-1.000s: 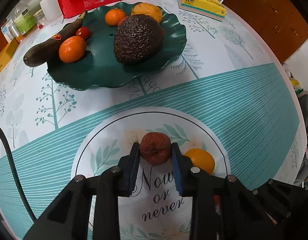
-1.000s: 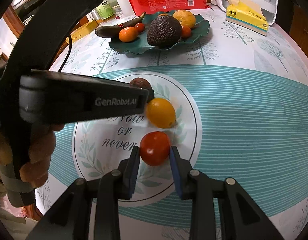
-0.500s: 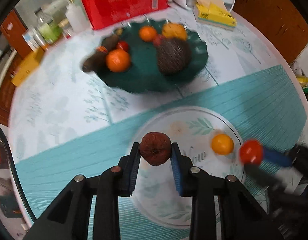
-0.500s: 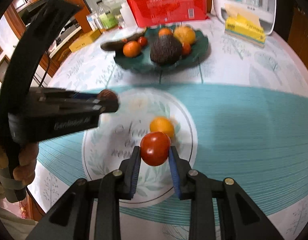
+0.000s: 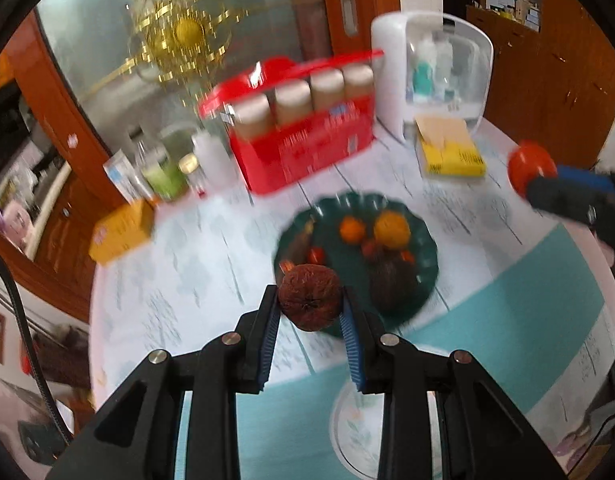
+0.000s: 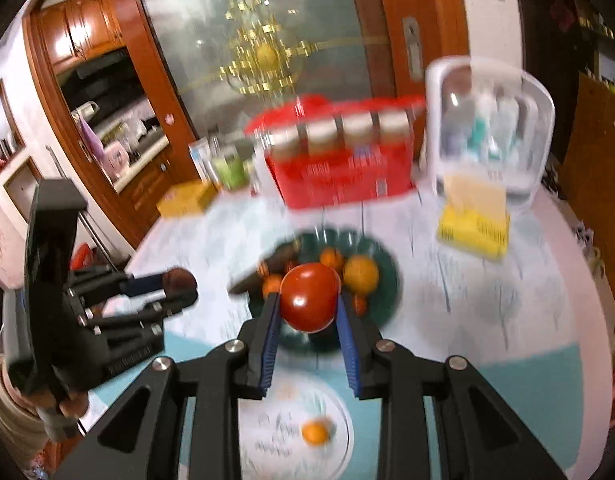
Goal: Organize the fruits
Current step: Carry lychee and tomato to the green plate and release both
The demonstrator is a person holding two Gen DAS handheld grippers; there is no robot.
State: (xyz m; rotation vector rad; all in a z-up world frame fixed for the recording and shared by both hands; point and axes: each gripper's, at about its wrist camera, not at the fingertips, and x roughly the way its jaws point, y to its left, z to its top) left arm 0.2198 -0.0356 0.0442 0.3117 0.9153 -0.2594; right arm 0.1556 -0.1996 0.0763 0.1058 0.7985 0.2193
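The left hand-held gripper (image 5: 310, 307) is clamped on a wrinkly dark-brown fruit (image 5: 310, 302) at frame centre, and the right hand-held gripper (image 6: 310, 307) is pinching a shiny red tomato (image 6: 310, 297). Both sit in front of the blurry green plate (image 6: 383, 308) of fruit. One orange (image 6: 315, 433) lies low on the teal-and-white worktop (image 6: 507, 380), with a red box (image 6: 339, 176) and wooden doors up top.

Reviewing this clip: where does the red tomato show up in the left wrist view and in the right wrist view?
Left wrist view: the red tomato sits at the far right edge, held at the tip of the right gripper.
Right wrist view: the tomato is at centre, clamped between the right gripper's blue pads.
Shared landmark: the dark green plate of fruit, below the red box in both views.
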